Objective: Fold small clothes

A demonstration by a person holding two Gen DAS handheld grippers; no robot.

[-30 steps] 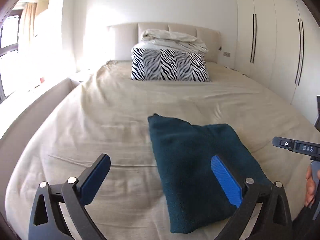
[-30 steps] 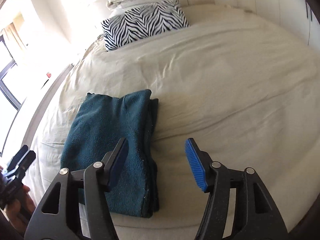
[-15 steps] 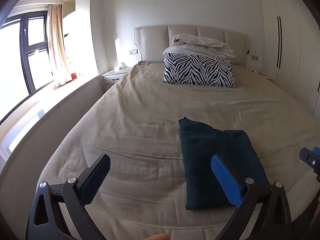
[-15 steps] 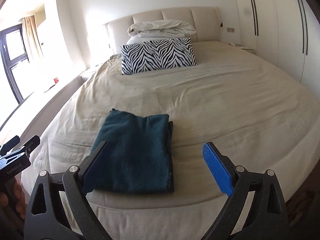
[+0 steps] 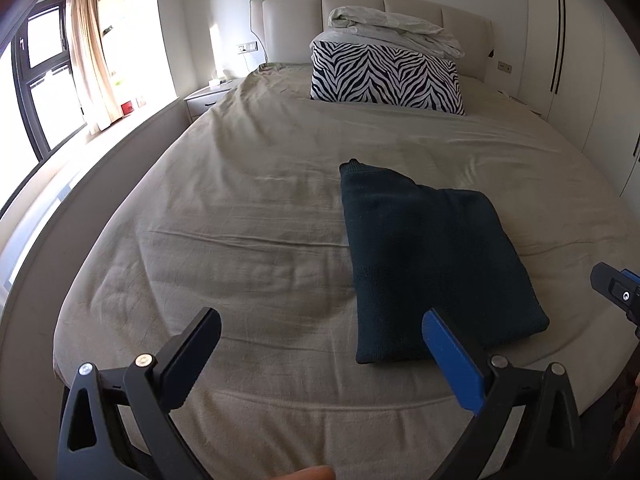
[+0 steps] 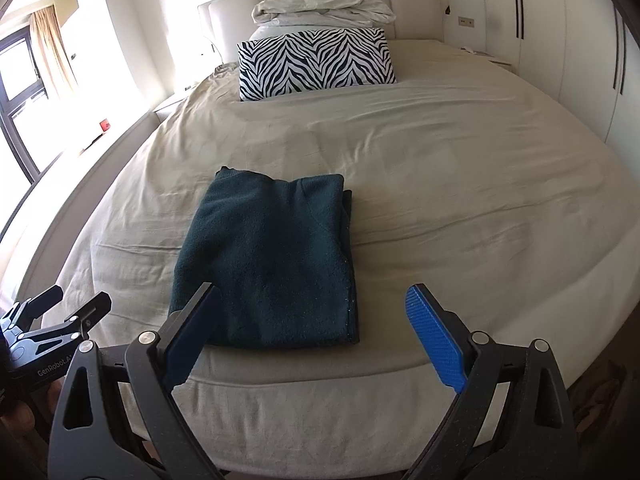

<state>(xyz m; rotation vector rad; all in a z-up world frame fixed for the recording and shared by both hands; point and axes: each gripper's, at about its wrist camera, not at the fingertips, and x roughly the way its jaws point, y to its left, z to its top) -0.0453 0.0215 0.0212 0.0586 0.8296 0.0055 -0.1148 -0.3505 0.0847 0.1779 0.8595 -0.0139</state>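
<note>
Bedroom, beige bed (image 6: 460,184) — zebra pillow (image 6: 312,62) by padded headboard (image 5: 360,10), rumpled white bedding (image 6: 320,10) on top. Folded dark teal garment (image 6: 268,260) flat near foot edge of bed. Left hand-held gripper (image 5: 320,356) jaws wide apart, nothing between. Right hand-held gripper (image 6: 316,334) likewise spread, empty — hovering short of garment's near edge.
</note>
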